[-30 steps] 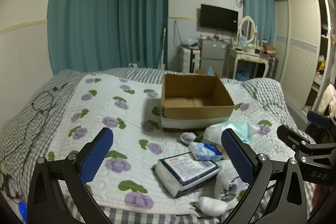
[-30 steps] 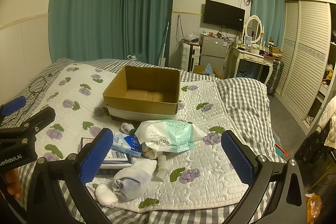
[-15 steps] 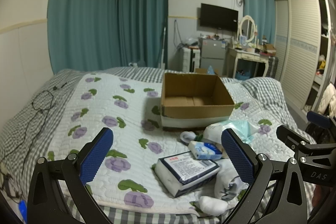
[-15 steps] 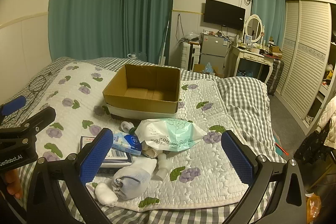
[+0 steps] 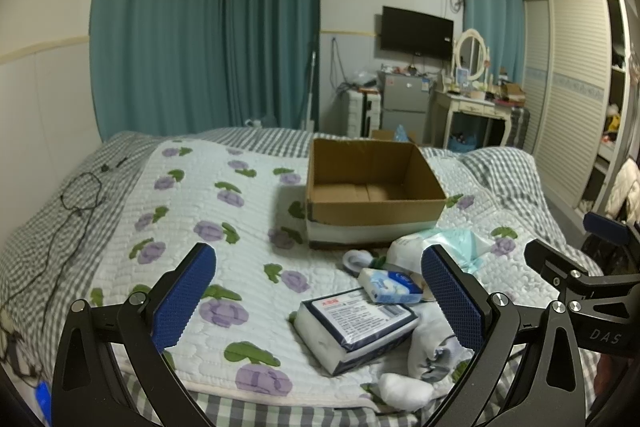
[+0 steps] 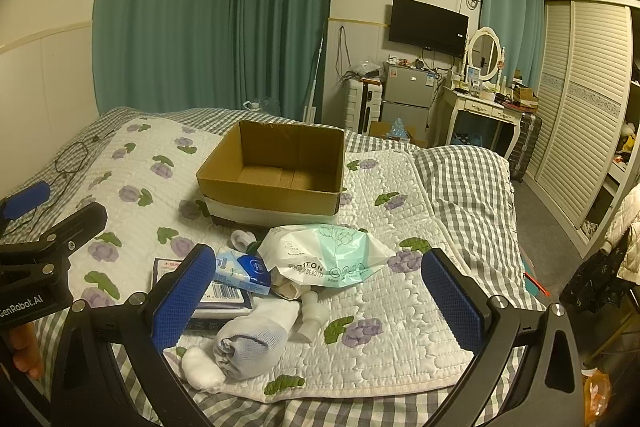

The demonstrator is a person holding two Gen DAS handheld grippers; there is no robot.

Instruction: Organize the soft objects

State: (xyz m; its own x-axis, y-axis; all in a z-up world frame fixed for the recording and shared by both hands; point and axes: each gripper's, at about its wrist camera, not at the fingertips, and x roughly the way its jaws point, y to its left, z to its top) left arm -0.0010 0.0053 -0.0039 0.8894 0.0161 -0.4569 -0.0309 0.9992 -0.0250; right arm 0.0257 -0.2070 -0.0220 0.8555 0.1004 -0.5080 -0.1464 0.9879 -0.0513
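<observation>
An open, empty cardboard box point(image 5: 372, 187) point(image 6: 276, 171) stands on the flowered quilt. In front of it lies a pile: a white-and-green plastic pack point(image 6: 332, 255) point(image 5: 440, 243), a small blue tissue pack point(image 6: 244, 269) point(image 5: 390, 285), a flat wrapped pack with a label point(image 5: 356, 323) point(image 6: 200, 287), rolled white socks point(image 6: 252, 343) point(image 5: 432, 347), a cotton ball point(image 6: 202, 367) point(image 5: 404, 389) and a small white bottle point(image 6: 310, 315). My left gripper point(image 5: 318, 301) is open and empty above the quilt, left of the pile. My right gripper point(image 6: 318, 301) is open and empty, above the pile.
A black cable point(image 5: 76, 195) lies on the grey checked bedding at the left. Past the bed stand a small fridge point(image 6: 408, 99), a white dressing table with a mirror point(image 6: 480, 95) and a louvred wardrobe point(image 6: 580, 115). Teal curtains point(image 5: 208, 39) hang behind.
The right gripper has drifted slightly back and up; the box sits a little lower in its view. The left gripper has barely moved. Both stay open and empty.
</observation>
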